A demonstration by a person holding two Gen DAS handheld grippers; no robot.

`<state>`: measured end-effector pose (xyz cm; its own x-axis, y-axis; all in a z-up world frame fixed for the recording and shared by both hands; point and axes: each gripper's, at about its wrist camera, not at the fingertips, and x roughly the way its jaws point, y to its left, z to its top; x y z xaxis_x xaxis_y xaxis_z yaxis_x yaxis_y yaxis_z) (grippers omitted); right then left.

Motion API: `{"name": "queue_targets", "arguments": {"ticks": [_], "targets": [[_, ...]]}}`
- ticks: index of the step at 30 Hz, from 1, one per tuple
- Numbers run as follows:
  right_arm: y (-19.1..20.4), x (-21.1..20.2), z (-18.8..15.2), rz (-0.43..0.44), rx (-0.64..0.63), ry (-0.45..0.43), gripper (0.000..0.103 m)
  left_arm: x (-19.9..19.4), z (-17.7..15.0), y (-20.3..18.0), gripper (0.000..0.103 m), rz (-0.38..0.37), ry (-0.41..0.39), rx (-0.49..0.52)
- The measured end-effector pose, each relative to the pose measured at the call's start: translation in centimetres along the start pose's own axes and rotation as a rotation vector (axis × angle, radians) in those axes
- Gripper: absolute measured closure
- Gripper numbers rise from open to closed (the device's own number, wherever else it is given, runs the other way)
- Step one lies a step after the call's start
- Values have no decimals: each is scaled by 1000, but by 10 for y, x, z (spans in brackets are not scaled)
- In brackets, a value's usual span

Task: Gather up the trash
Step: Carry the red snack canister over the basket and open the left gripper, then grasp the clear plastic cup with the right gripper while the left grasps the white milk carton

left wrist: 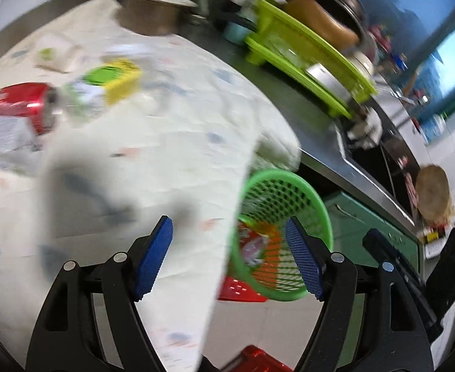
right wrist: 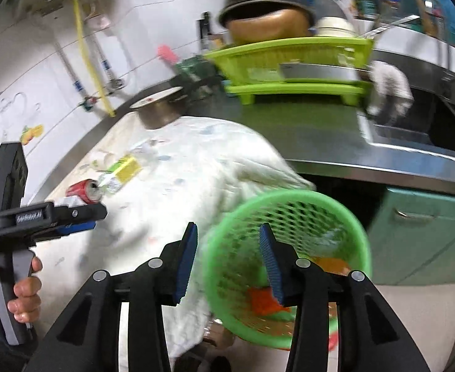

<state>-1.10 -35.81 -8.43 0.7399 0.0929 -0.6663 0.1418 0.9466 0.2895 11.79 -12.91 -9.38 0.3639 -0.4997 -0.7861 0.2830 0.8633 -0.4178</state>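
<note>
Both claws hang parted and empty. Right gripper (right wrist: 227, 260) hovers above the green mesh wastebasket (right wrist: 348, 217); left gripper (left wrist: 227, 254) sits at the cloth edge, far short of the red soda can (left wrist: 22, 105), which may roll if nudged.

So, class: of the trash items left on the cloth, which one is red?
The soda can, lying on its side at the left end of the litter cluster. Beside it sit a yellow-and-green carton and pale wrappers; nothing else there is red.

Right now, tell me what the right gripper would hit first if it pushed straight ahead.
Most likely the green mesh basket: the open right gripper points at its near rim, beside the cloth-covered counter edge. Motion blur leaves depth uncertain.
</note>
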Motion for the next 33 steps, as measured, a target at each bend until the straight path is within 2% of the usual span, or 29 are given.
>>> {"name": "queue_targets", "arguments": {"ticks": [8,16,25,33], "targets": [[71,60,32,75,-137,45,62,-61,-3,90,29,102,-116,-146],[124,129,52,88,-225,86,63,-95,-13,152,24,210,-189,-226],[155,193,67,79,-264,130,65,-96,-10,193,18,263,-195,-325],[158,228,80,50,-244,139,70,-84,24,216,15,244,-184,-530]]}}
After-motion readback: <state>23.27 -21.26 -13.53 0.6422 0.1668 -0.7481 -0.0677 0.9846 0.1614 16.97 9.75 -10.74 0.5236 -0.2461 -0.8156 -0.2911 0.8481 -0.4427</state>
